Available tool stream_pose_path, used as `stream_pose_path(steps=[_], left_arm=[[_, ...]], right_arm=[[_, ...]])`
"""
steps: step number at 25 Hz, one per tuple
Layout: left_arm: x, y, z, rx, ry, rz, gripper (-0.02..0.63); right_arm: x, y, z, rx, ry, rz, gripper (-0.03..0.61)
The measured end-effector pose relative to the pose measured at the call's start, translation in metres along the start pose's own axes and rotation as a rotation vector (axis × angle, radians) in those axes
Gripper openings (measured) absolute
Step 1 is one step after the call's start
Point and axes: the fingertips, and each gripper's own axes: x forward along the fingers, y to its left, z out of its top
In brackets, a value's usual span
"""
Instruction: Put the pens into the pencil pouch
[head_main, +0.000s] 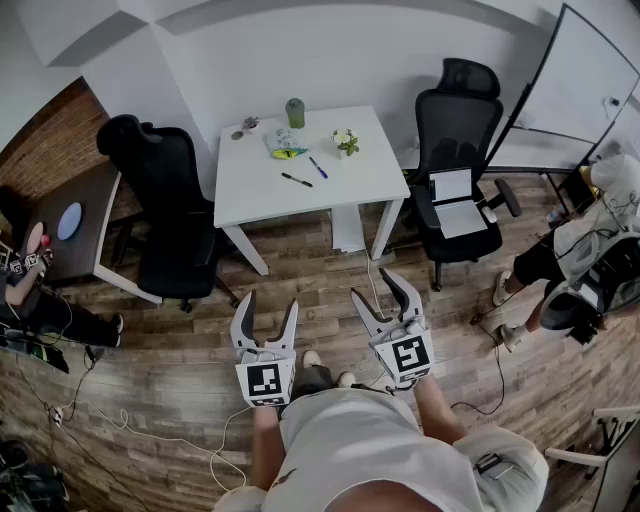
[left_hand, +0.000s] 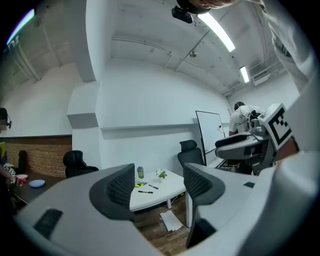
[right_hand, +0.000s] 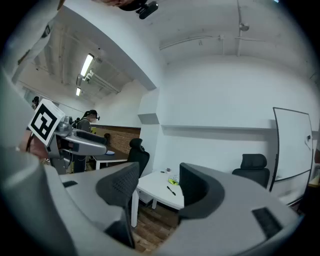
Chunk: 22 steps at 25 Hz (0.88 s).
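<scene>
A person is standing on a wooden floor (head_main: 170, 345), well apart from a white table (head_main: 255, 190), and is holding a gripper in each hand. The left gripper (head_main: 268, 312) and the right gripper (head_main: 380, 295) are both pointing level toward the table, their jaws spread wide with nothing between them. On the table, a black pen (head_main: 296, 180) and a blue pen (head_main: 318, 168) are lying loose, near each other but apart. Both are lying near a yellow-green pencil pouch (head_main: 285, 147); whether it is open is too small to tell. A green bottle (head_main: 295, 112) and a small plant (head_main: 346, 142) are standing nearby. The task looks not yet begun: both pens are lying outside the pouch, and the person is out of reach of them.
</scene>
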Motion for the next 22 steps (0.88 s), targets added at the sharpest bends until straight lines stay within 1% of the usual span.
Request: stream_pose_path(steps=[6,13,22], left_arm=[[0.013,0.007,-0.001,-0.002,-0.018,0.009,0.295],[0.052,0.033,-0.006,0.001,-0.023,0.000,0.293],[0.115,0.081,-0.020,-0.008,-0.009,-0.036,0.292]], right_arm=[[0.019,0.003,0.005,-0.002,-0.039,0.025,0.245],[0.066,-0.006,0.000,-0.007,-0.027,0.023,0.247],[0.140,-0.020,-0.005,-0.007,0.009,-0.001,0.247]])
